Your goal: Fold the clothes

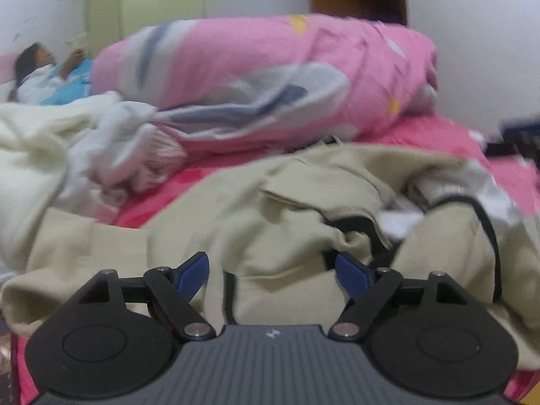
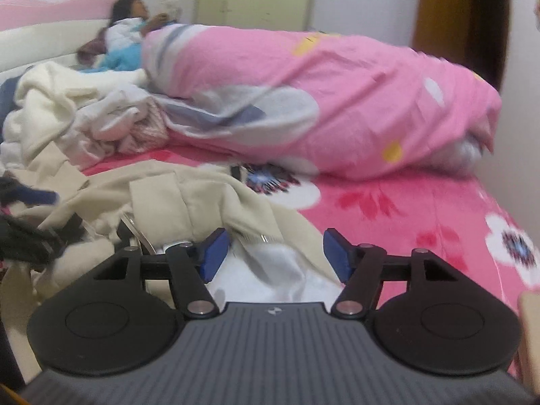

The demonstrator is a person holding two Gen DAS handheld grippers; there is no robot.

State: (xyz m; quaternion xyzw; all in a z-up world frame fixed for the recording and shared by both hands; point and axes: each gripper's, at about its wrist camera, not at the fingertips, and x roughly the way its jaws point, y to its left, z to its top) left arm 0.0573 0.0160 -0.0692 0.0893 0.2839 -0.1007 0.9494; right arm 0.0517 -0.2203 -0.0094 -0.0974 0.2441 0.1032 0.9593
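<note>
A crumpled beige garment (image 1: pixel 276 216) with black trim and a white lining lies on the pink floral bed sheet (image 2: pixel 422 209). In the left wrist view my left gripper (image 1: pixel 271 270) hovers over the garment's middle, its blue pads wide apart and gripping nothing. In the right wrist view my right gripper (image 2: pixel 275 253) stands open above the same beige garment (image 2: pixel 189 195). Its white lining (image 2: pixel 273 270) lies under the gap, and the pads do not press on it. At the left edge of that view the other gripper (image 2: pixel 23 202) shows as a dark blur.
A rolled pink quilt (image 2: pixel 337 101) lies across the bed behind the garment. A heap of cream and white clothes (image 1: pixel 67 148) sits to the left. A person (image 2: pixel 128 33) lies at the headboard. A brown door (image 2: pixel 462 23) stands at the back right.
</note>
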